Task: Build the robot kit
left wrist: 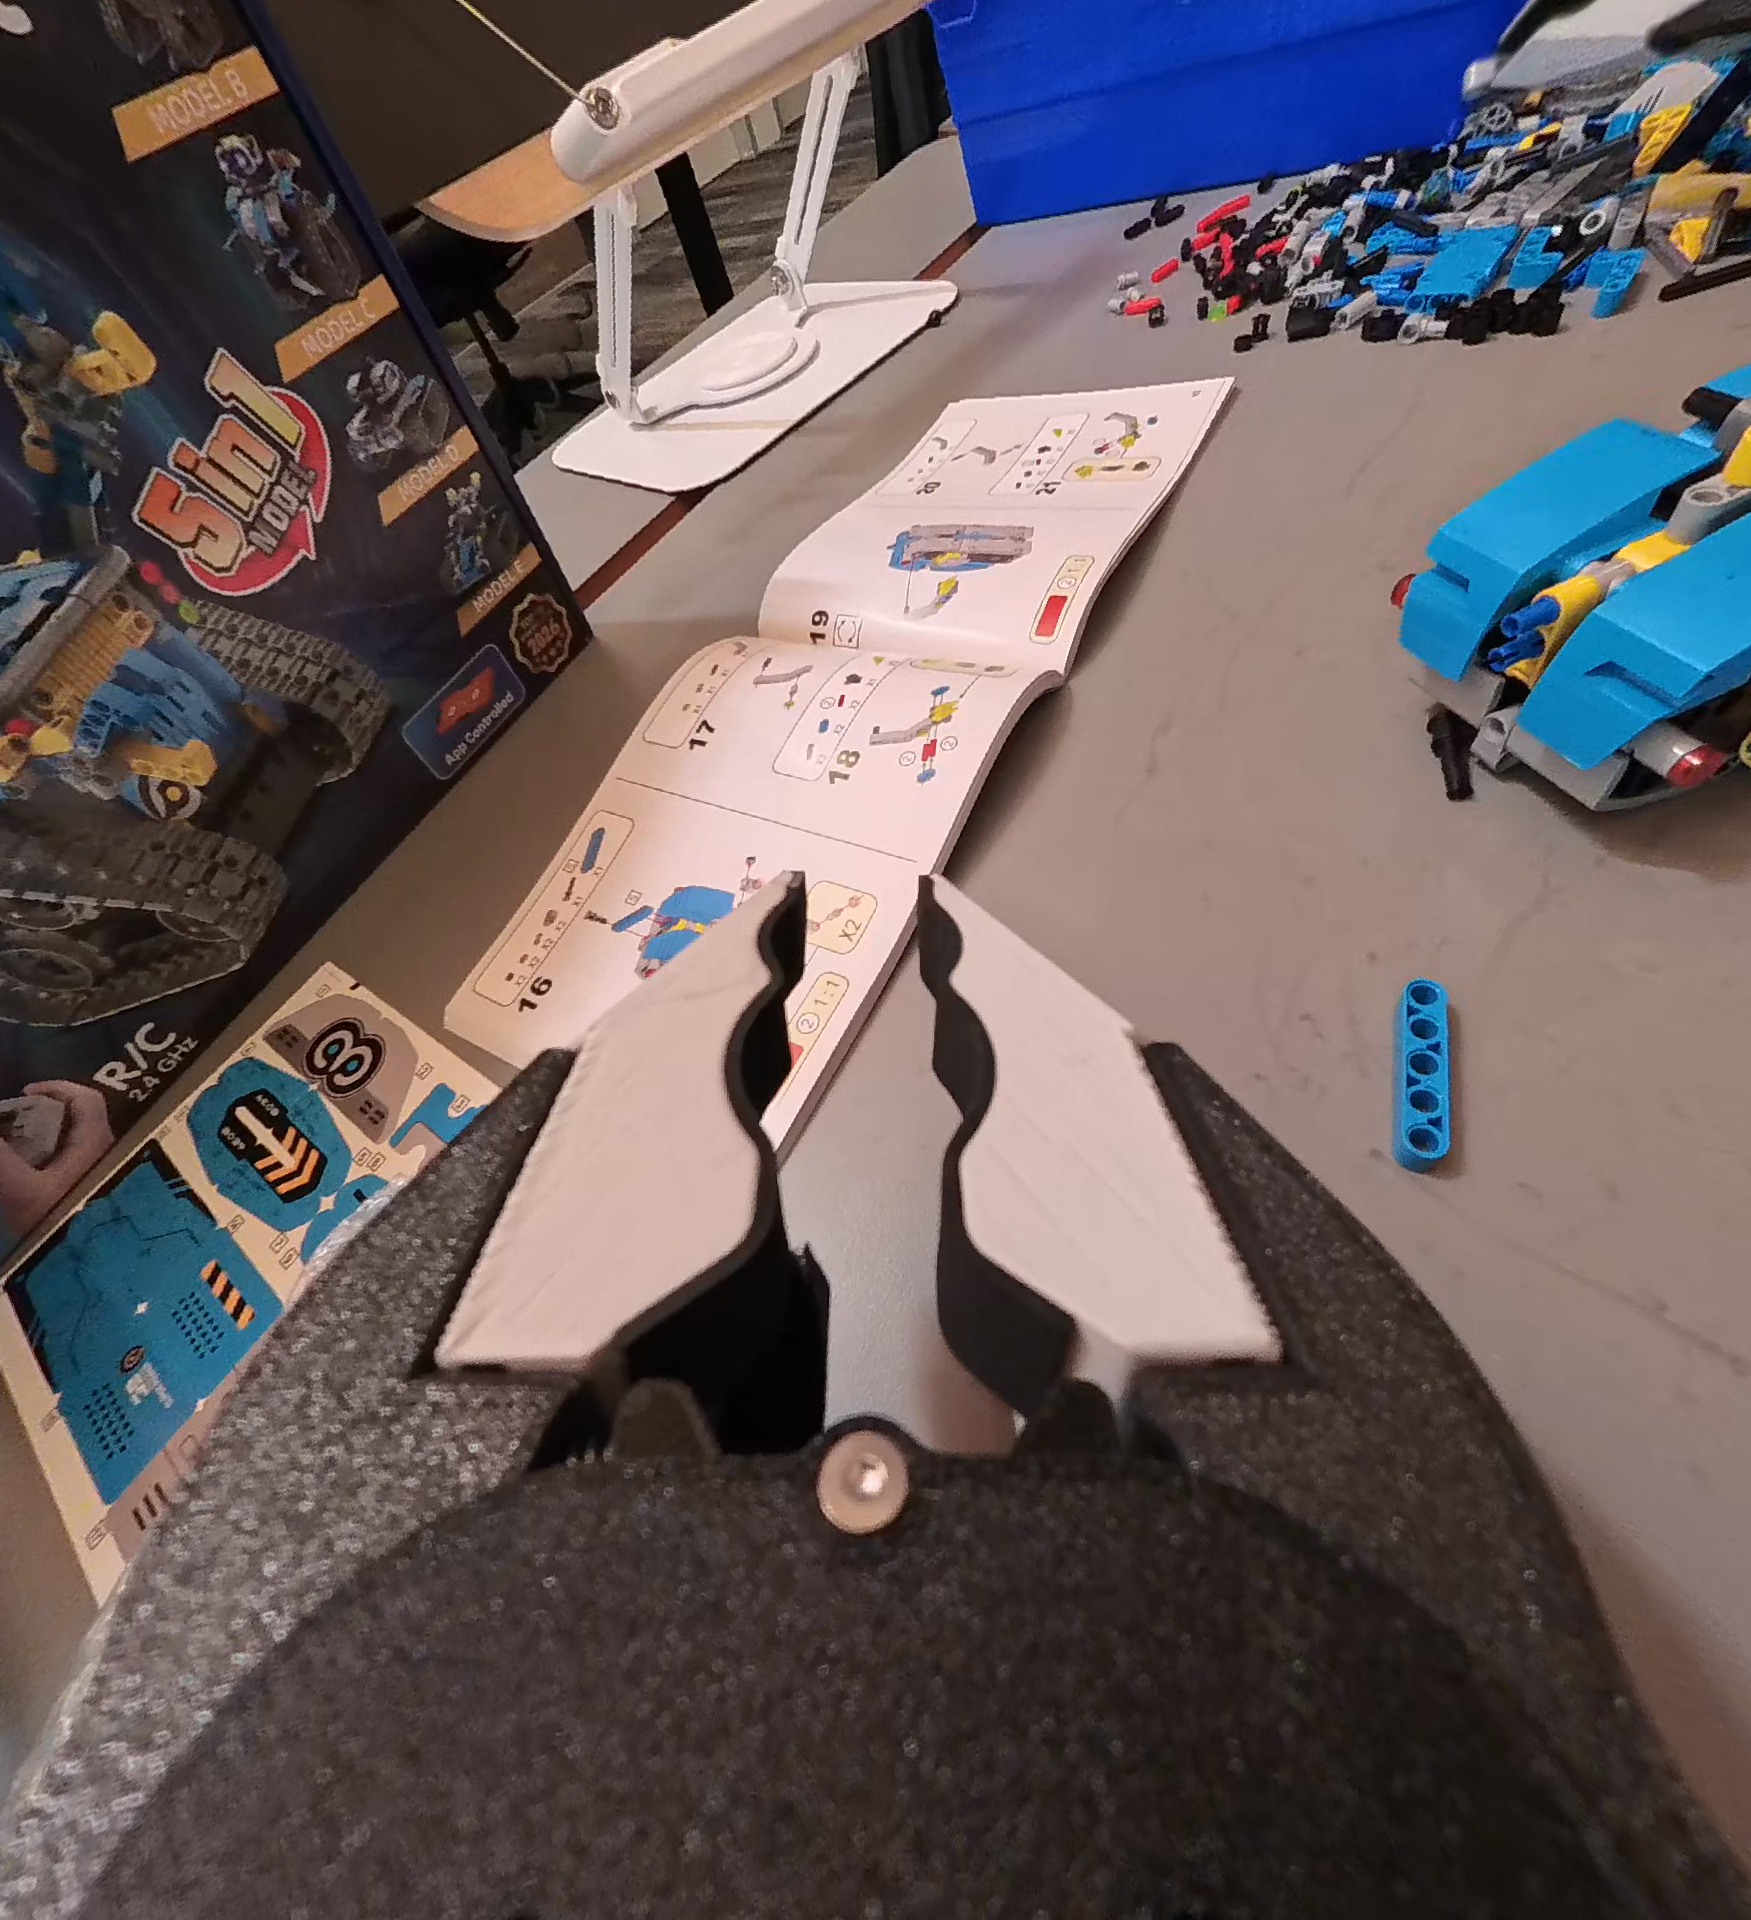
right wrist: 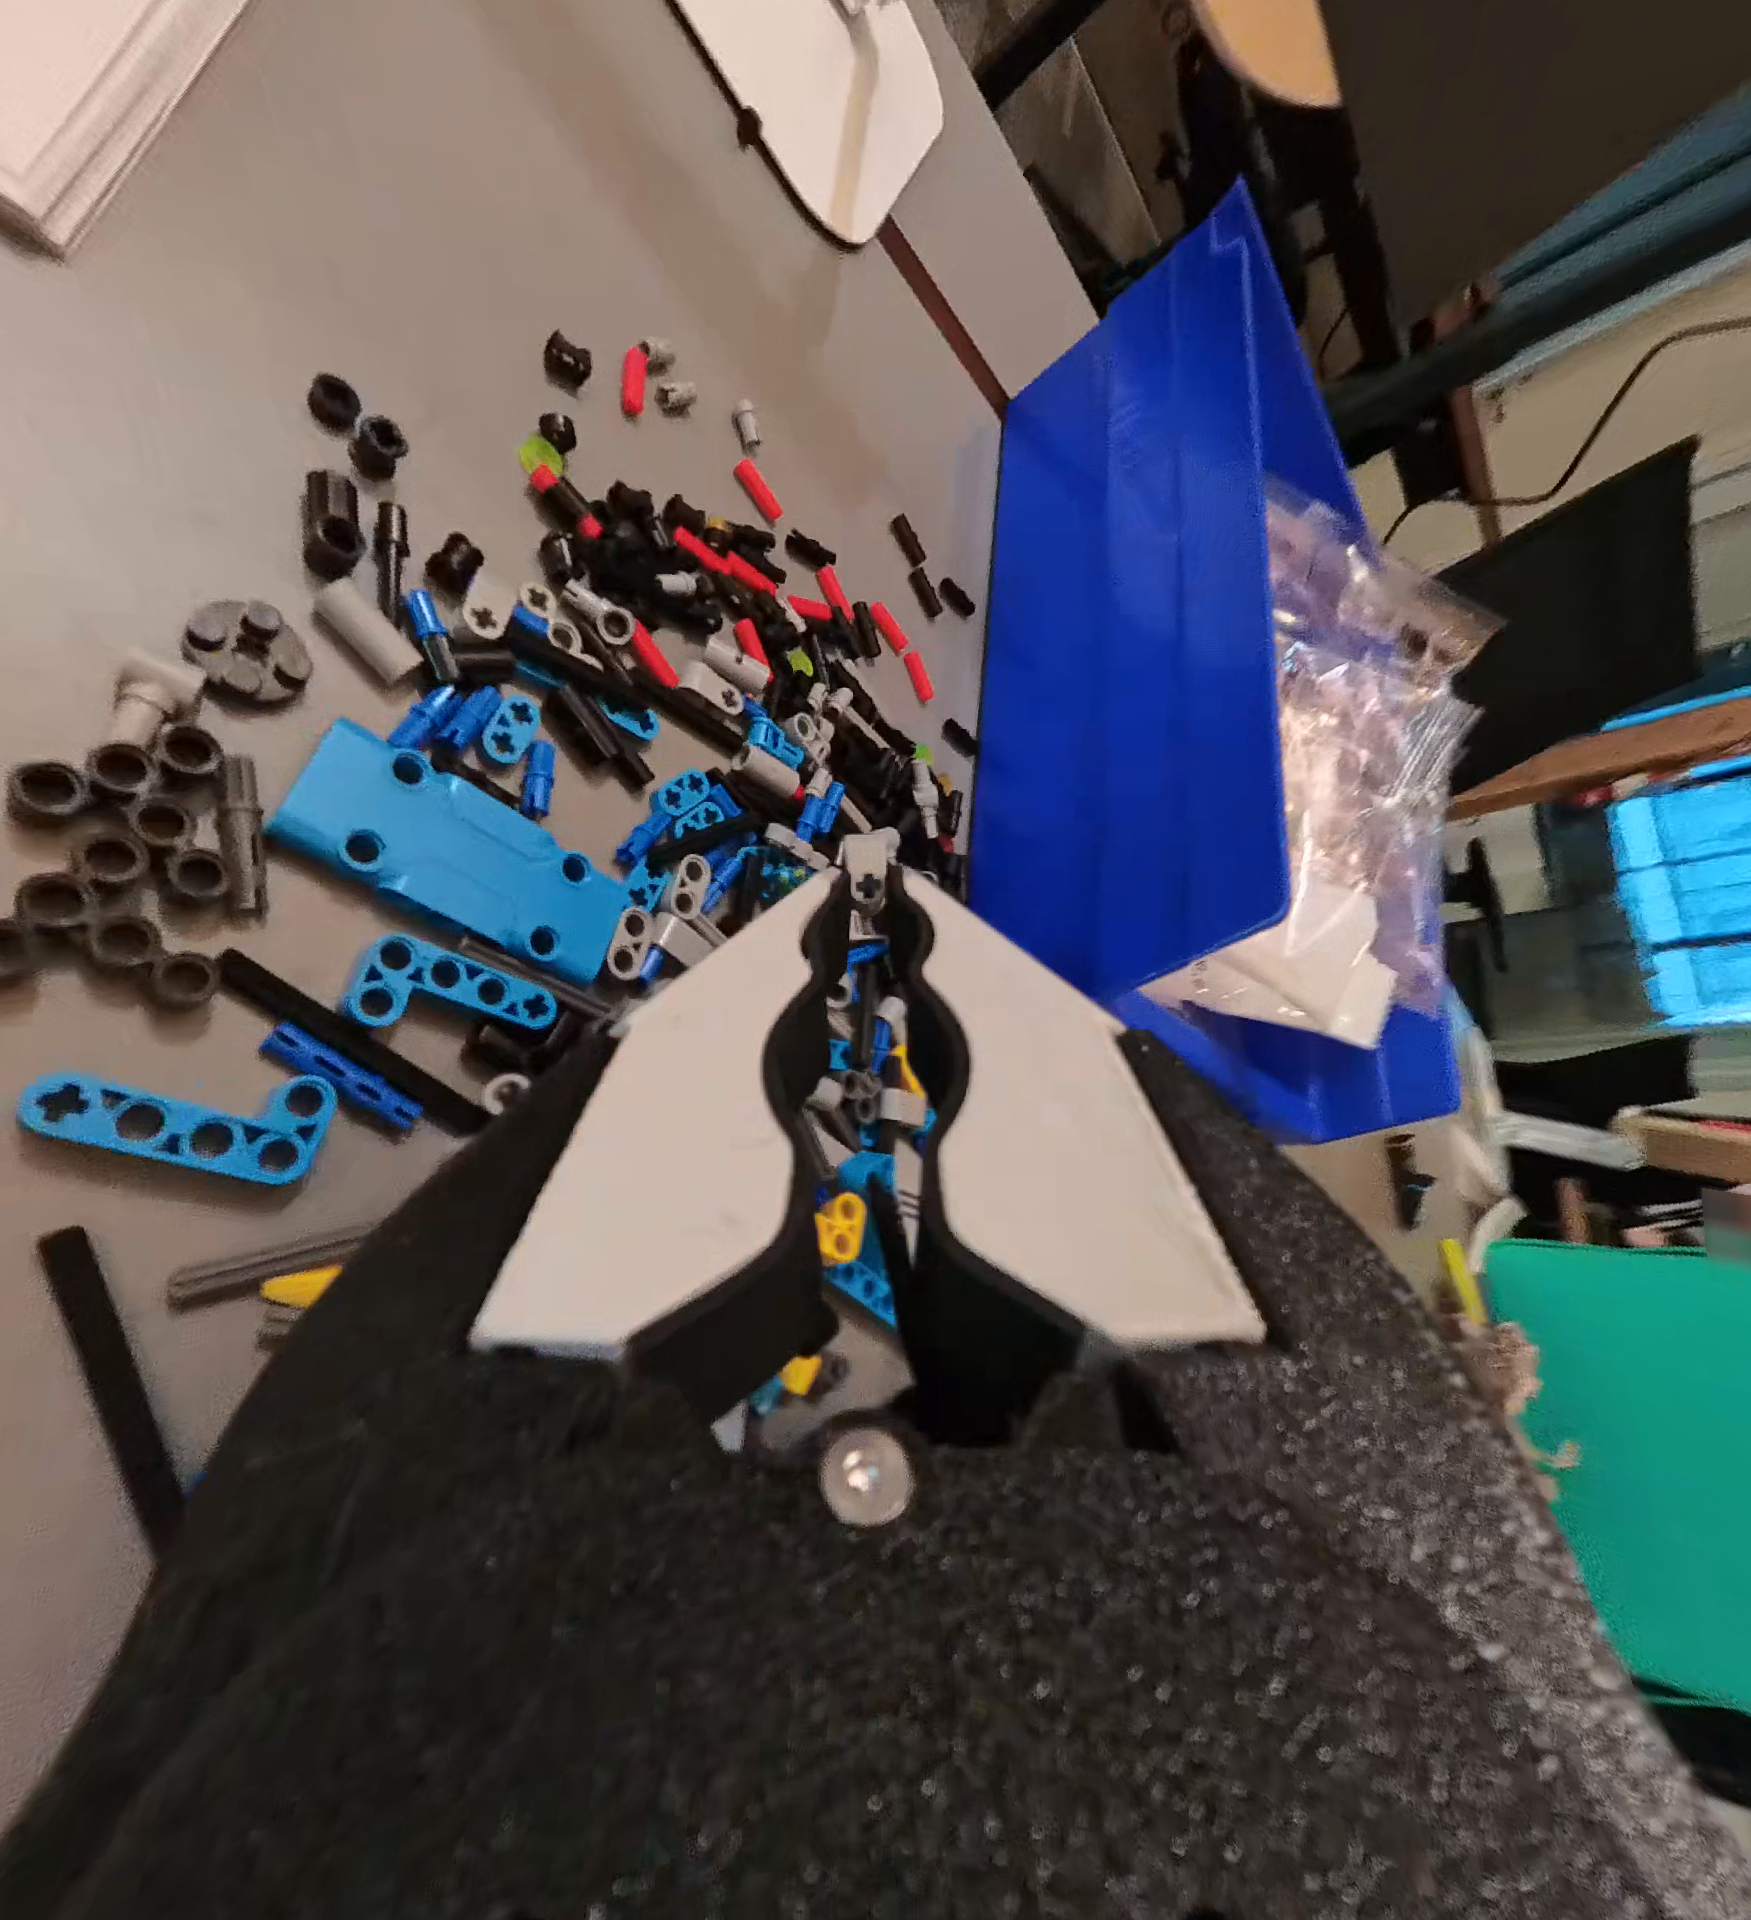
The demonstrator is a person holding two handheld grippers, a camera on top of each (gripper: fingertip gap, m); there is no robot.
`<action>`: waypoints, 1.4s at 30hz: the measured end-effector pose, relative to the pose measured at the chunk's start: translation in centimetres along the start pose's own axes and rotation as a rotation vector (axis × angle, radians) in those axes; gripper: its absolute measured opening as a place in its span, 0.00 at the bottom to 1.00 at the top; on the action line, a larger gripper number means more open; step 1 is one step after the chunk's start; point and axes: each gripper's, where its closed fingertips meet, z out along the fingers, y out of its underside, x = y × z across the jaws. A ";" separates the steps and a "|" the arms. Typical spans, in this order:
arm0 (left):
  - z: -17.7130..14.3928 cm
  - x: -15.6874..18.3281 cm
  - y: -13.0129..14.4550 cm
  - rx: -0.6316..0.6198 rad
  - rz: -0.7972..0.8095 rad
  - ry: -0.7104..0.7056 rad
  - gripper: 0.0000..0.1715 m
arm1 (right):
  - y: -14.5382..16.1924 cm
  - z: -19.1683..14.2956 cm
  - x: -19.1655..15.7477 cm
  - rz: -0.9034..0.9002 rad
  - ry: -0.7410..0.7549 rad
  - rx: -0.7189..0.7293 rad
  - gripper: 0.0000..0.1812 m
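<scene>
Grey connector piece [right wrist: 868, 871], small and cross-holed, sat pinched at the very tips of the right claw [right wrist: 869, 883], whose jaws were nearly closed around it, above the far edge of the parts heap [right wrist: 580, 727]. Beneath and to the left of that claw the desk [right wrist: 175, 416] carried loose parts: a blue L-shaped beam [right wrist: 175, 1127] nearest, then a cluster of black rings [right wrist: 107, 852], a wide blue panel [right wrist: 455, 847], and farther off a scatter of red and black pins [right wrist: 746, 582]. To the right of the tips stood a blue bin [right wrist: 1141, 727] with a clear bag [right wrist: 1359, 665] in it.

The left claw [left wrist: 860, 883] hung over the near corner of an open instruction booklet [left wrist: 850, 707], its jaws parted by a modest gap with nothing between them. Near left of it lay a sticker sheet [left wrist: 185, 1226], and behind that a printed box [left wrist: 175, 520] stood upright. To the right a short blue beam [left wrist: 1420, 1075] lay alone on the desk, and farther right sat a part-built blue and yellow car [left wrist: 1619, 592]. Beyond the booklet stood a white folding stand [left wrist: 746, 343], with the parts heap and bin at the far right.
</scene>
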 end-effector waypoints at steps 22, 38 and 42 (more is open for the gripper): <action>-0.2 -0.2 -0.1 0.011 -0.018 0.000 0.12 | -25.5 -21.1 -18.6 0.356 -1.341 0.367 0.04; -0.2 -0.1 -0.2 0.017 -0.015 0.006 0.12 | -24.2 -15.0 -24.6 0.094 -1.817 0.120 0.04; -0.1 0.1 -0.1 0.011 -0.003 0.008 0.12 | -23.0 -14.0 -25.9 -0.088 -1.667 0.169 0.03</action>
